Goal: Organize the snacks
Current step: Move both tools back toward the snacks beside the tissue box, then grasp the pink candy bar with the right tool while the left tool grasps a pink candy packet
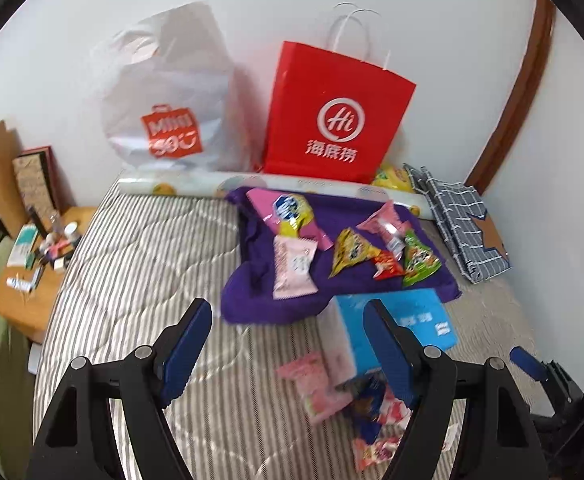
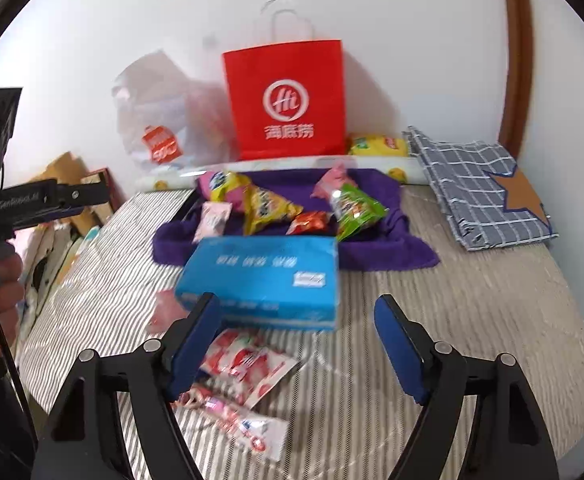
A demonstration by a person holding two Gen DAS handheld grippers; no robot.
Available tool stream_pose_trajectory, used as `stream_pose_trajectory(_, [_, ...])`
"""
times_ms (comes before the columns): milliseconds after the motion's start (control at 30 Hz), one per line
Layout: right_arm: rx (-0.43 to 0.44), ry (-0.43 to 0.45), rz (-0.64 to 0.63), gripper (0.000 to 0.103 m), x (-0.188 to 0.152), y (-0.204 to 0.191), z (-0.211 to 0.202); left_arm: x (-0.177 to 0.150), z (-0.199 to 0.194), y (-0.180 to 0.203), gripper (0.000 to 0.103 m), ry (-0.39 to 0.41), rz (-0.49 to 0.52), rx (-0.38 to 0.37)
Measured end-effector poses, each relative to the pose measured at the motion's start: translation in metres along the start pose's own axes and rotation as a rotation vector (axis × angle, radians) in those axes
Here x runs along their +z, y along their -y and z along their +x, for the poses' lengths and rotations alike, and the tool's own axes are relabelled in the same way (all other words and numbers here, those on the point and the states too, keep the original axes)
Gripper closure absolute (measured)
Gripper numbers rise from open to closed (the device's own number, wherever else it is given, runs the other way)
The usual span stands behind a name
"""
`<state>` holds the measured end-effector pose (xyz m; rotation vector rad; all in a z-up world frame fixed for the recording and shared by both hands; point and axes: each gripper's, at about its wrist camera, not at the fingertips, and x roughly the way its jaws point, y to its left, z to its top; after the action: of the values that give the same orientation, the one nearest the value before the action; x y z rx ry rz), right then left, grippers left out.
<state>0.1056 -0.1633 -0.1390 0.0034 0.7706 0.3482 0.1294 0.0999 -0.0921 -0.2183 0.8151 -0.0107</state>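
Observation:
Several snack packets lie on a purple towel [image 1: 251, 280] [image 2: 380, 252] on the striped bed: a pink packet [image 1: 294, 268], a yellow triangular one [image 1: 348, 256] [image 2: 267, 206], a green one [image 1: 420, 260] [image 2: 358, 206] and a small red one [image 1: 388, 266] [image 2: 310, 222]. A blue box [image 1: 424, 320] [image 2: 263, 276] lies in front of the towel. More pink and red packets [image 1: 324, 388] [image 2: 247, 364] lie on the bed near me. My left gripper [image 1: 287, 346] is open and empty above the bed. My right gripper [image 2: 298, 344] is open and empty, just above the near packets.
A red paper bag [image 1: 336, 116] [image 2: 287, 100] and a white plastic bag [image 1: 167, 96] [image 2: 159, 112] stand against the wall. A checked blue cloth [image 1: 464, 220] [image 2: 480, 192] lies at the right. A cluttered wooden side table [image 1: 31, 280] stands left of the bed.

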Motion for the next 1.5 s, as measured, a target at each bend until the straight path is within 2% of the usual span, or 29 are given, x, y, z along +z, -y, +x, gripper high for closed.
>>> stream_pose_trajectory(133, [0.054, -0.024, -0.044, 0.032, -0.016, -0.017, 0.005, -0.014, 0.000, -0.010, 0.026, -0.011, -0.025, 0.020])
stream_pose_trajectory(200, [0.074, -0.036, -0.073, 0.040, -0.024, -0.027, 0.010, -0.021, 0.000, -0.015, 0.026, -0.018, -0.037, 0.027])
stream_pose_trajectory(267, [0.094, -0.049, -0.087, 0.043, -0.031, -0.033, 0.014, -0.027, 0.002, -0.018, 0.026, -0.026, -0.046, 0.031])
stream_pose_trajectory(533, [0.176, -0.112, -0.170, 0.043, -0.058, -0.058, 0.035, -0.050, 0.007, -0.020, 0.026, -0.047, -0.047, 0.043])
stream_pose_trajectory(767, [0.190, -0.160, -0.180, 0.050, -0.071, -0.059, 0.045, -0.063, 0.001, -0.015, 0.026, -0.043, -0.029, 0.052])
stream_pose_trajectory(1033, [0.197, -0.199, -0.174, 0.063, -0.090, -0.054, 0.049, -0.085, 0.005, -0.011, 0.026, -0.061, -0.031, 0.045])
stream_pose_trajectory(1133, [0.184, -0.171, -0.171, 0.067, -0.093, -0.053, 0.047, -0.090, 0.009, -0.009, 0.026, -0.065, -0.027, 0.033])
stream_pose_trajectory(1167, [0.172, -0.161, -0.170, 0.071, -0.093, -0.053, 0.047, -0.091, 0.010, -0.008, 0.026, -0.066, -0.027, 0.031])
stream_pose_trajectory(1200, [0.162, -0.157, -0.168, 0.080, -0.094, -0.054, 0.048, -0.092, 0.011, -0.008, 0.026, -0.066, -0.028, 0.029])
stream_pose_trajectory(1233, [0.158, -0.152, -0.169, 0.081, -0.094, -0.054, 0.048, -0.093, 0.013, -0.007, 0.027, -0.069, -0.029, 0.026])
stream_pose_trajectory(1500, [0.180, -0.097, -0.147, 0.084, -0.095, -0.051, 0.030, -0.096, 0.026, -0.003, 0.028, -0.077, -0.026, -0.010])
